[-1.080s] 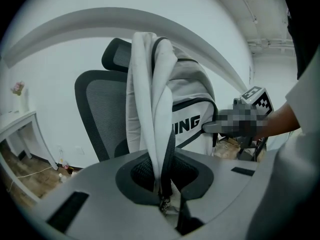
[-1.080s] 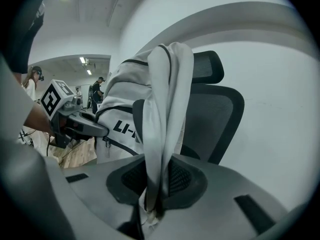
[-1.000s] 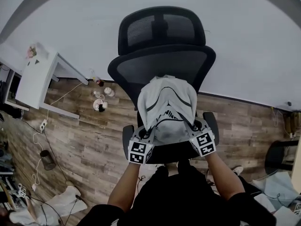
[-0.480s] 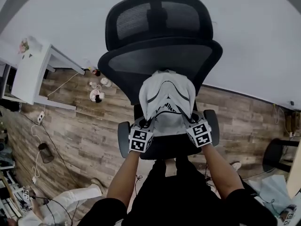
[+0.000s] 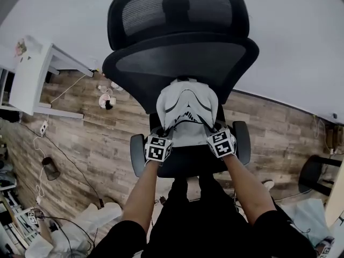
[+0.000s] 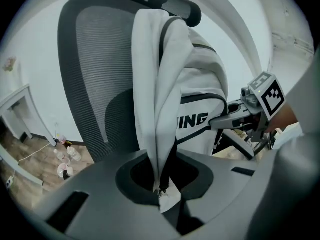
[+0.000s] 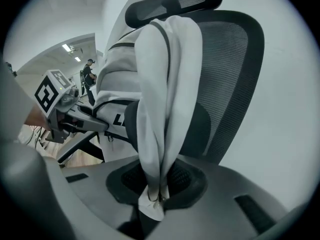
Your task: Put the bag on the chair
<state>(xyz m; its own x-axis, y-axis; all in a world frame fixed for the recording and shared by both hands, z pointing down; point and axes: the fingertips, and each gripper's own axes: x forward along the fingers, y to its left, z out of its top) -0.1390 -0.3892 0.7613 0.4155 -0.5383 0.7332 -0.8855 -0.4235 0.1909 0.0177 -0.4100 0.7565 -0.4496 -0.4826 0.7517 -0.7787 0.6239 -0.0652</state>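
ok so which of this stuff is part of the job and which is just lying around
Part of the job:
- white fabric bag with black trim
- black mesh office chair
- left gripper and right gripper, each shut on the bag

Lying about:
- white desk
- small bottles on the wooden floor
- crumpled white cloth
- small dark container

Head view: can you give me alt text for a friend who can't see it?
Seen from above, a person holds a white bag over the seat of a black mesh office chair, left tongs and right tongs each clamped on one side.
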